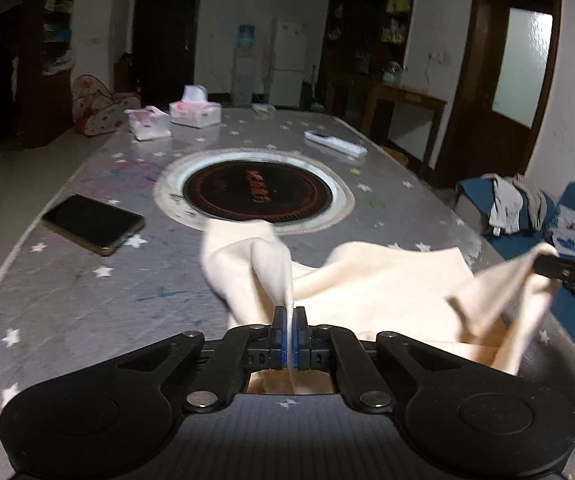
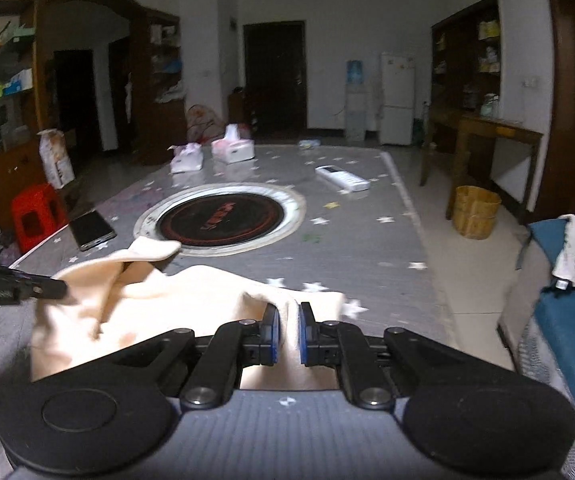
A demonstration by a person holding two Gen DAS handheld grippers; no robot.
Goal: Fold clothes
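Both claws are clenched on the cloth. The left gripper [image 1: 289,314] pinches a thin edge of the cream-coloured soft fabric garment [image 1: 367,276] between its blue pads, and the right gripper [image 2: 289,320] bites a thicker bunch of the same garment [image 2: 191,292], so its jaws stand a little apart.

The garment lies partly on the grey table cover with white stars [image 1: 87,292], near its front edge, and partly hangs lifted between the two grippers. It sits just in front of the round black cooking plate with a pale ring [image 1: 253,190].

I judge this cloth to be light, limp and not slippery; it sags and makes deep folds where nothing holds it. It looks smooth and slightly thick, like knitted cotton. The best place to hold is at the corners or along a hem, with the two grips well apart, so the fabric stretches flat before folding.

A flat dark phone [image 1: 93,224] and a white remote control [image 1: 335,143] also rest on the table, apart from the cloth.
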